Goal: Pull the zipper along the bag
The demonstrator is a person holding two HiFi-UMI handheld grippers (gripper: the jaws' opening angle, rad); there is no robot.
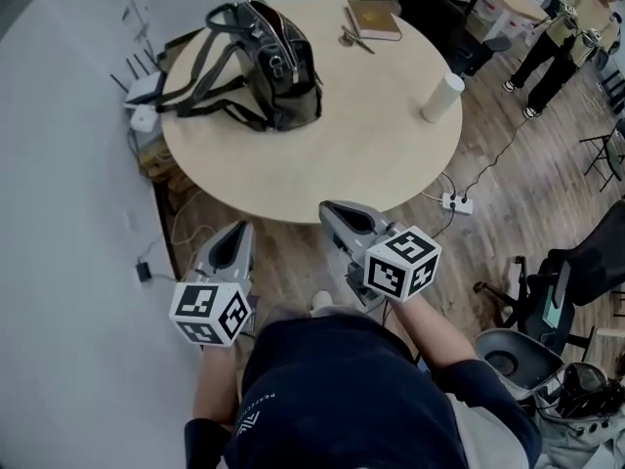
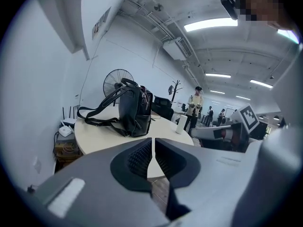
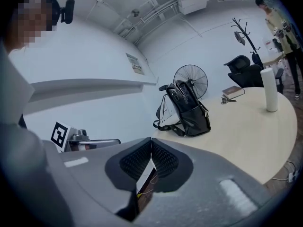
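Black leather bag [image 1: 262, 62] upright on round beige table [image 1: 371, 154], far side. My left gripper [image 1: 238, 227] has its jaws a slit apart and my right gripper [image 1: 328, 207] has them together. Both are empty, short of the table's near edge.

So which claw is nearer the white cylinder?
Right. The right claw hovers off the table's near edge, below-left of the white cylinder; the left claw is farther left.

The bag [image 1: 269, 62] is black, leather-like, faintly glossy, with shiny metal fittings. The counter [image 1: 371, 154] is smooth, matt, pale. The left gripper [image 1: 238, 228] and right gripper [image 1: 329, 208] are matt grey plastic, their jaws lined with ribbed black pads.
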